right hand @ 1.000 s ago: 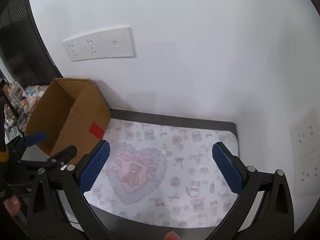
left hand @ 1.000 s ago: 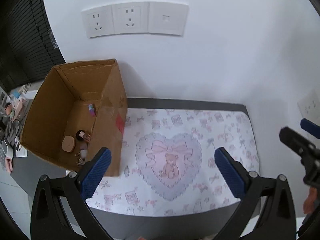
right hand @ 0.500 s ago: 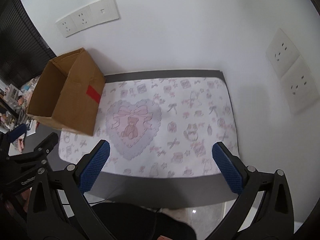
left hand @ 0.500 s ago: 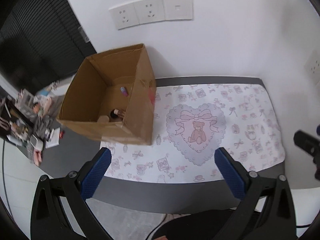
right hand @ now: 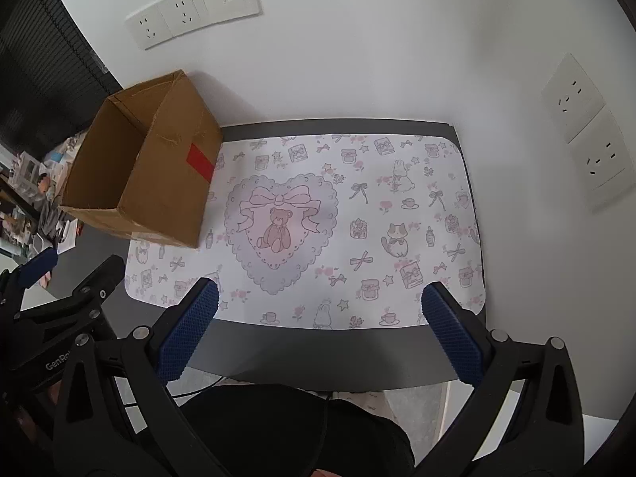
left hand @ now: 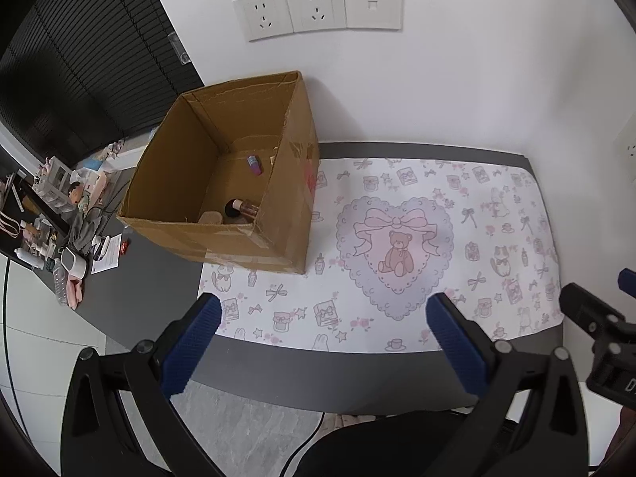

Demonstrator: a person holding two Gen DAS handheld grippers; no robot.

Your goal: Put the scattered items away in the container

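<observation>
Brown cardboard box [left hand: 222,167], top open, sits on the left end of a dark grey desk [left hand: 338,373], its right side overlapping a printed paper mat [left hand: 397,214] with a teddy-bear heart in pastel pink and lilac. Left wrist view: left gripper [left hand: 322,342] jaws spread wide, nothing between the blue pads, held off the desk's front edge. Inside the box: a small pink tube [left hand: 254,164] on the floor, a makeup brush [left hand: 241,207] and a beige compact [left hand: 210,218] near the front wall. White wall behind with a triple socket plate [left hand: 318,10]. Black blinds [left hand: 79,71] at left; a second cluttered desk [left hand: 51,214] beyond the box. Right gripper's fingers show at the right edge.

Right wrist view: right gripper [right hand: 318,326] also wide open, empty, over the desk's front edge. Box [right hand: 151,167] shows a red tape patch [right hand: 200,161] on its right side. Mat [right hand: 357,214] surface bare. Wall sockets [right hand: 584,135] on the right wall too. Left gripper [right hand: 59,278] visible lower left. Dark clothing of the person at the bottom.
</observation>
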